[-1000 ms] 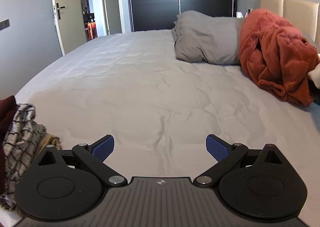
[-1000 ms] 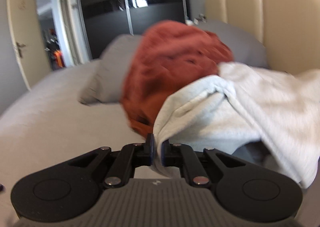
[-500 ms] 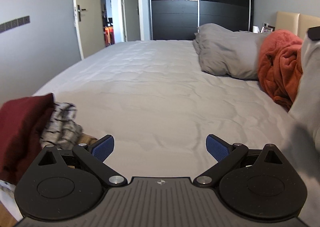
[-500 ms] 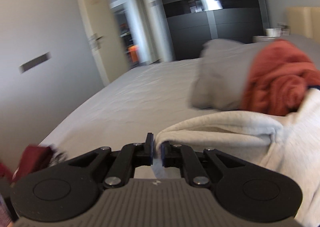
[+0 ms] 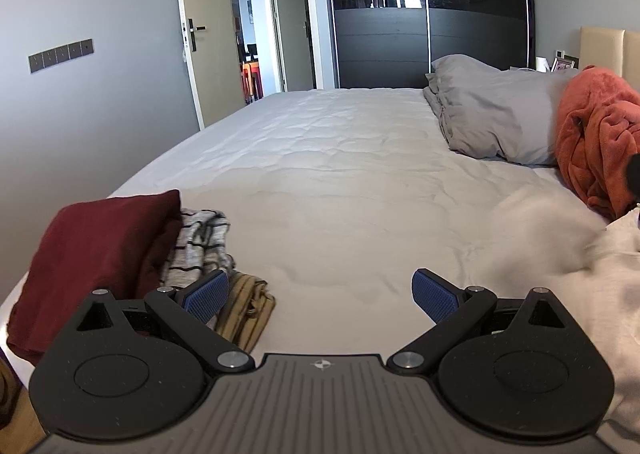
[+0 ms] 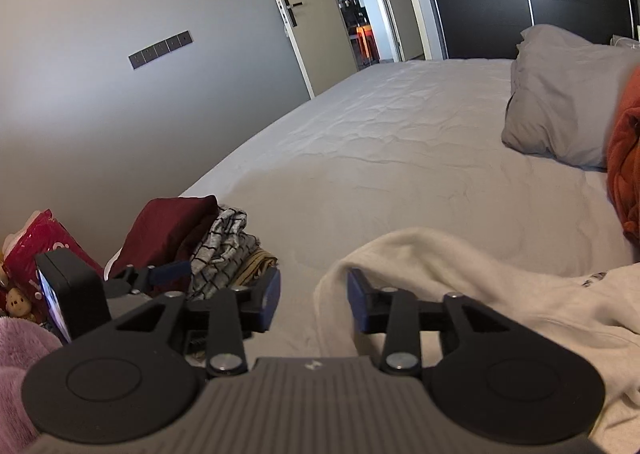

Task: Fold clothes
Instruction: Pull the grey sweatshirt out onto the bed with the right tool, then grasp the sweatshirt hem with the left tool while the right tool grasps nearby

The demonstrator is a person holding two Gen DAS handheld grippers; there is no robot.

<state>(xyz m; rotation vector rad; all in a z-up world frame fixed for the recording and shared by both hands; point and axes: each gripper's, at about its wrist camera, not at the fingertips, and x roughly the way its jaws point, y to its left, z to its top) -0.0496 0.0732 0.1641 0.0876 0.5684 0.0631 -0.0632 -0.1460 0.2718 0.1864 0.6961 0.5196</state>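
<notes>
White sweatshirt (image 6: pixel 500 286) lies crumpled on the bed (image 6: pixel 400 158) at my 3 o'clock, soft, limp, light; my right gripper (image 6: pixel 313 300) jaws have just been opening, its edge beside them unpinched, left gripper (image 5: pixel 320 296) jaws wide, empty; I would take the hem corners.

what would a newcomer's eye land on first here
Likely the orange blanket heaped by the grey pillows at the bed's head. Next the cream sweatshirt sprawled on the bed before the open right gripper, then the maroon-topped clothes pile at the bed's near left corner.
</notes>
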